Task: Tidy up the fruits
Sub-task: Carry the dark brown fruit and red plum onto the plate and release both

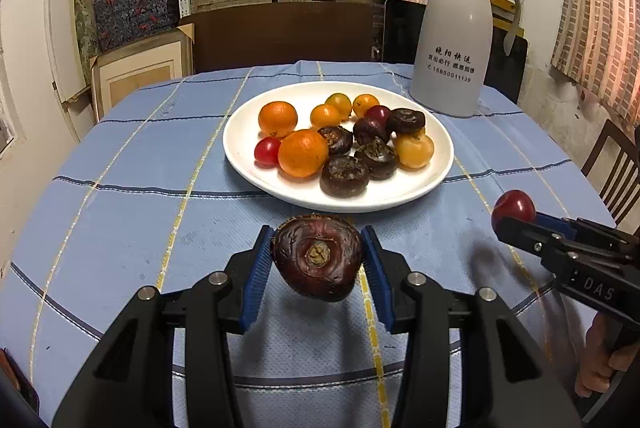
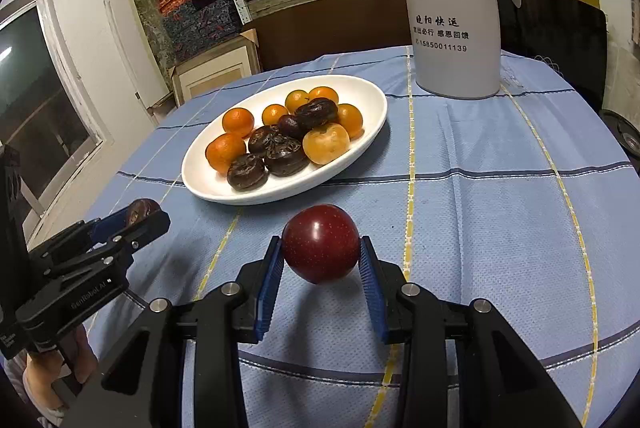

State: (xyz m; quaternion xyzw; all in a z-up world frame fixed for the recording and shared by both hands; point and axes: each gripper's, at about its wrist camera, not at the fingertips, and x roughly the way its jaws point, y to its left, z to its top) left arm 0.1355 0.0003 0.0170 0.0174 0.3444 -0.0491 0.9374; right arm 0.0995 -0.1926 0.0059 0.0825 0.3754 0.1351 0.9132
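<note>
Nearest the lens, the left claw (image 1: 318,260) is clamped on a dark water chestnut (image 1: 318,260), lifted clear of the blue checked surface (image 1: 120,212). At three o'clock of it, the right claw (image 2: 321,253) pinches a small red fruit (image 2: 321,242), also held in the air. Both seem mid-carry toward the white plate (image 1: 248,164) at twelve o'clock, already loaded with oranges, chestnuts and cherry tomatoes. Next would be setting each piece down in a free spot, probably beside its own kind. The chestnut looks glossy, squat and brown-purple, with a rough stem scar facing the camera.
</note>
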